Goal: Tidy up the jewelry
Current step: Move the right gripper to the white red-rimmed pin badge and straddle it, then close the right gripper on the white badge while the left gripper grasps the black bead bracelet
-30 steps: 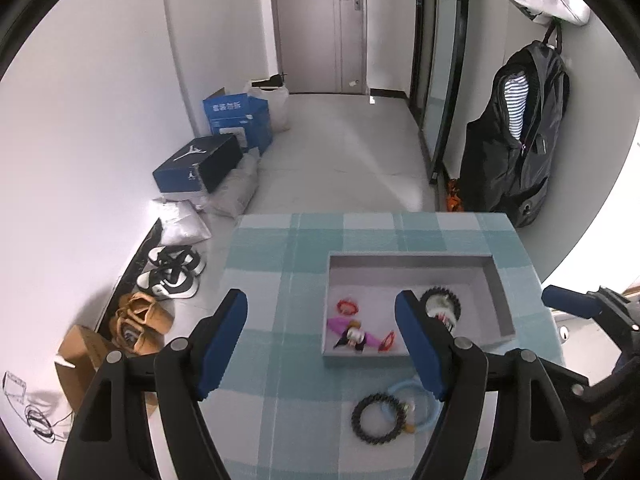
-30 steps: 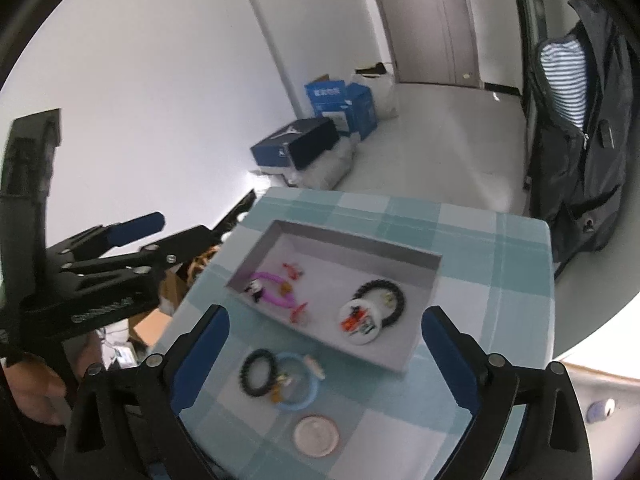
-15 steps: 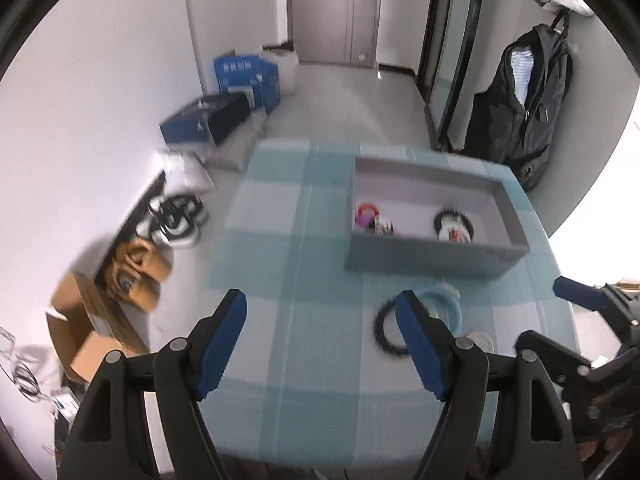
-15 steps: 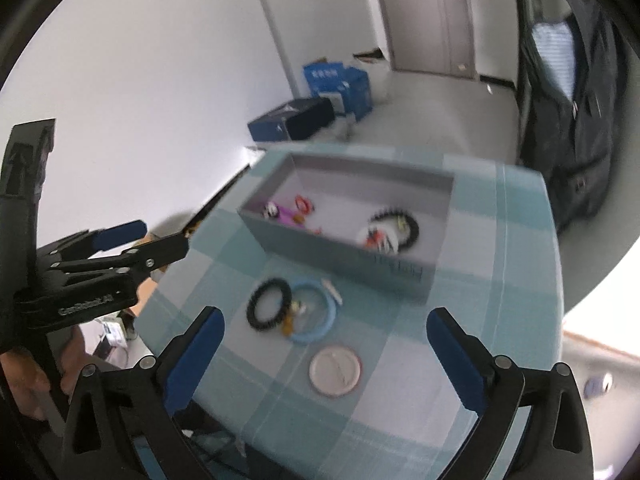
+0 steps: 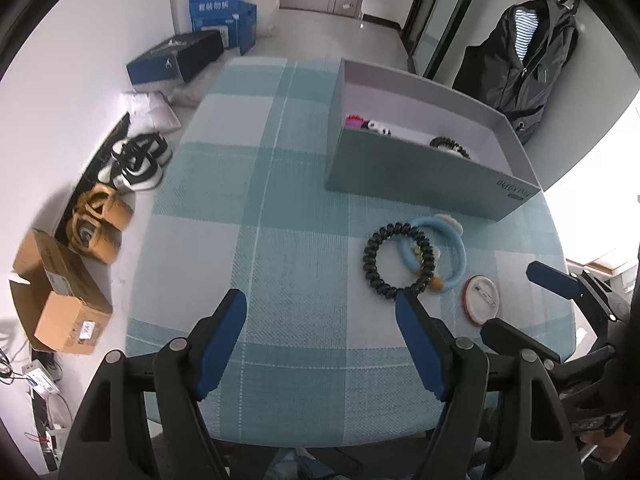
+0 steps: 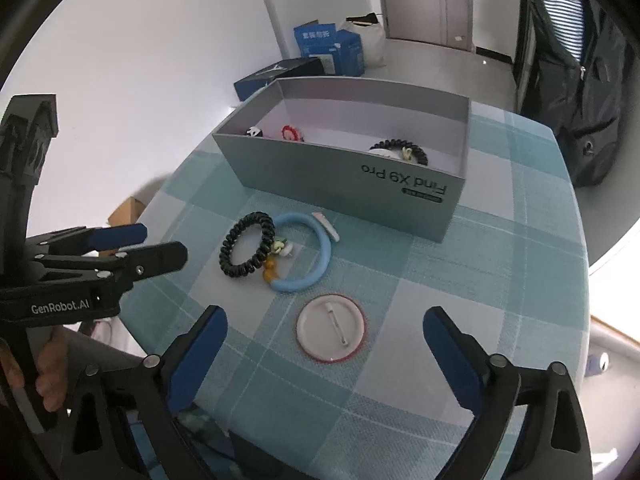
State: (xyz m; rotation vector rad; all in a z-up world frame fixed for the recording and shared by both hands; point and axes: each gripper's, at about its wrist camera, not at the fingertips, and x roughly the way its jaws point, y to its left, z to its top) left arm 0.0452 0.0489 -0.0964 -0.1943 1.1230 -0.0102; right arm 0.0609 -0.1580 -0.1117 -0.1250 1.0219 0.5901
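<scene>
- Left wrist: the left gripper (image 5: 320, 310) hangs released and empty over the teal checked tablecloth (image 5: 280, 200); the black coiled hair tie (image 5: 398, 258) lies near its right finger, outside the grey cardboard box (image 5: 420, 178).
- Right wrist: the right gripper (image 6: 324, 332) gapes empty above the round white pin badge (image 6: 331, 328). Judged step: the approach; next, lower and pinch.

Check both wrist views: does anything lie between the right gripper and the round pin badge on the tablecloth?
Nothing visible does. The right gripper is open, with the pin badge lying pin-side up on bare tablecloth just ahead of its fingers. The black coil bracelet and blue ring lie beyond it, towards the grey box.
</scene>
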